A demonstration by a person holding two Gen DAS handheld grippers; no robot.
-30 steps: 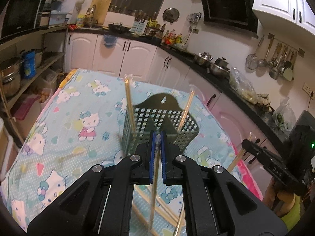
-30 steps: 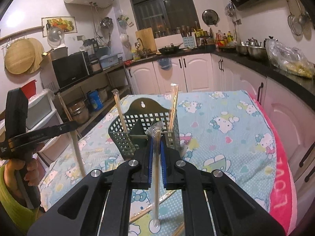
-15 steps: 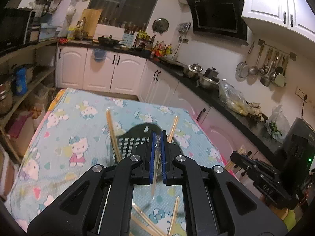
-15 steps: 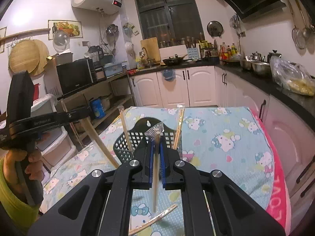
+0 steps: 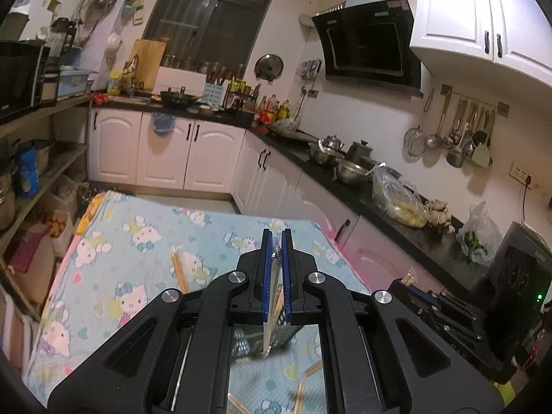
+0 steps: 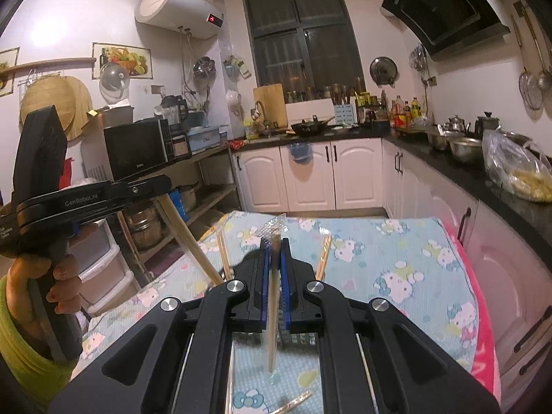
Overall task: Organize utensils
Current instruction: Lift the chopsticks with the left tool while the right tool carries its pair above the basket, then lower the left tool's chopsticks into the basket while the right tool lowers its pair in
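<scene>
- Left wrist view: the left gripper (image 5: 276, 241) has its blue pads pressed together on a wrapped chopstick pair (image 5: 272, 307). The clear wrapper's top shows between the pad tips; the wooden sticks hang down below the pads and end over the table.
- Directly under these pads, seen through the gap in the gripper body, is part of the dark mesh utensil basket (image 5: 246, 343); most of it is hidden by the gripper.
- Left of the pads, a wrapped chopstick top (image 5: 178, 270) stands up tilted. Whether it sits in the basket cannot be told from this view.
- Below the pads, loose chopsticks (image 5: 299, 395) lie on the cartoon-cat tablecloth (image 5: 120, 265).
- To the right of the pads, lower down, the right gripper (image 5: 419, 291) is seen from the side with a wooden tip poking above it.
- Right wrist view: the right gripper (image 6: 274, 252) is clamped on another wrapped chopstick pair (image 6: 272, 324). The crinkled wrapper end rises above the pad tips; the sticks hang down through the gap.
- Behind and below these pads, the basket's rim (image 6: 248, 262) shows as a dark edge. Two chopstick pairs stand tilted just either side of the pads, one on the left (image 6: 222, 252) and one on the right (image 6: 323, 255).
- Far left of the pads, the left gripper (image 6: 165, 188) is held in a hand (image 6: 62, 286) with a yellow-green sleeve (image 6: 20, 362); a chopstick pair hangs slanted from it.
- Below the pads, one wrapped pair (image 6: 293, 402) lies on the tablecloth.
</scene>
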